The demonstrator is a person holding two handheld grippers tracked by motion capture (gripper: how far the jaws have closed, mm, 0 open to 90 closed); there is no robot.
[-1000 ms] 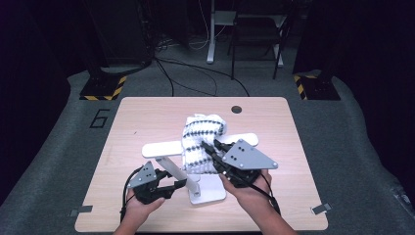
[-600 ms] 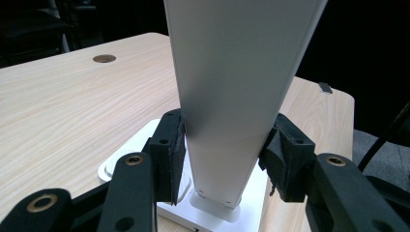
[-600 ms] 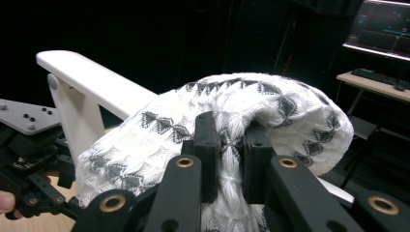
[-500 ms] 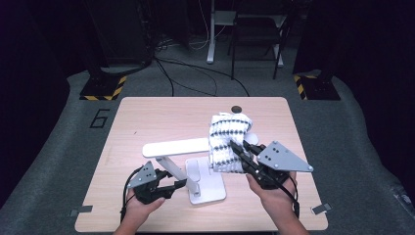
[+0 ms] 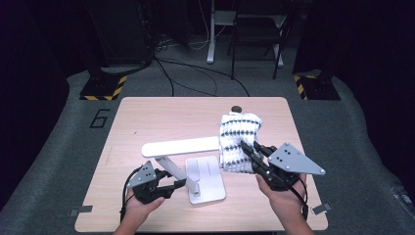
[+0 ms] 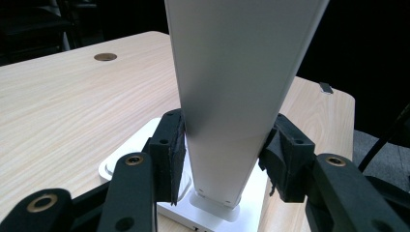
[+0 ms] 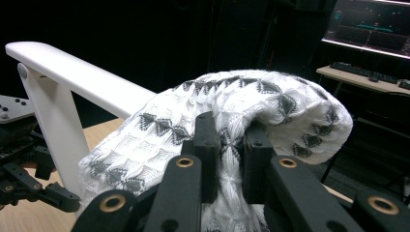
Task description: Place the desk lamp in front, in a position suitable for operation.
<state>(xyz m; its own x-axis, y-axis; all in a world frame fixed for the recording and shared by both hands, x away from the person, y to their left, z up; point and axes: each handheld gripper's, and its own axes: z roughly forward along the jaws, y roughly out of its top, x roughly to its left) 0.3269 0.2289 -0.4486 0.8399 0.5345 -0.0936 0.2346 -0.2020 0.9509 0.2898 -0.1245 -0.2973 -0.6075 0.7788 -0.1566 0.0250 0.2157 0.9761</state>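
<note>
Right black two-jaw gripper (image 5: pixel 248 154): jaws drawn narrow, pinching a fold of the white knitted cloth with dark zigzag pattern (image 5: pixel 238 141); in the right gripper view the fold (image 7: pixel 227 140) sits bunched between the two pads, the rest of the cloth arching over and past them. Cloth: soft, ribbed open knit, draped in a rounded hump over the far end of the white horizontal arm (image 5: pixel 181 146) of the stand, at the table's right-centre. Left black two-jaw gripper (image 5: pixel 176 185): jaws part-open, set to either side of the white slanted post (image 6: pixel 237 96) of the stand just above its foot; the left pad lies against the post's edge, the right pad just beside it, contact not certain. Stand: smooth matt white, flat rounded-rectangular base plate (image 5: pixel 210 178), post rising aslant to the long flat bar. Table: pale wood-grain rectangular top (image 5: pixel 166 117), rounded corners, a small round dark grommet (image 5: pixel 236 108) near the far edge.
</note>
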